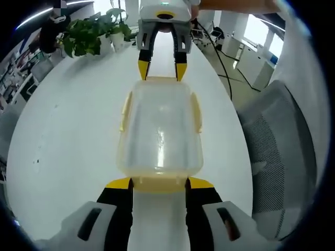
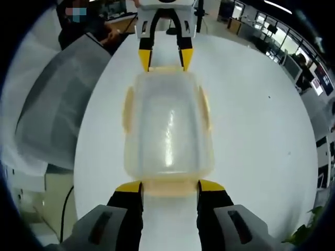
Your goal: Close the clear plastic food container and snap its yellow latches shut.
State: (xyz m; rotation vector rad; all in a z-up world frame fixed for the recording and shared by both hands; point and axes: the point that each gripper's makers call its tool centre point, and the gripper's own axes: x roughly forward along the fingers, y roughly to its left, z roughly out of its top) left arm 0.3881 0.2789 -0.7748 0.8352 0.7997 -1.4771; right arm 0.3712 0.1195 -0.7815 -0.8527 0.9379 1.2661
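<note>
White bench [image 1: 68, 130] runs under you, with potted plants [image 1: 91, 34] at upper left of the left gripper view. Your container [image 1: 159, 133] lies at frame centre, lid on, its long axis running straight between your 2 tools. Left tool [image 1: 159, 183] and right tool [image 2: 170, 186] each stand apart, tips flanking a yellow end latch [image 2: 170, 185]. Both look equally near; side latches [image 2: 127, 107] seem unreached.

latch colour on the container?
Yellow latches on the clear container; best in the right gripper view.
</note>
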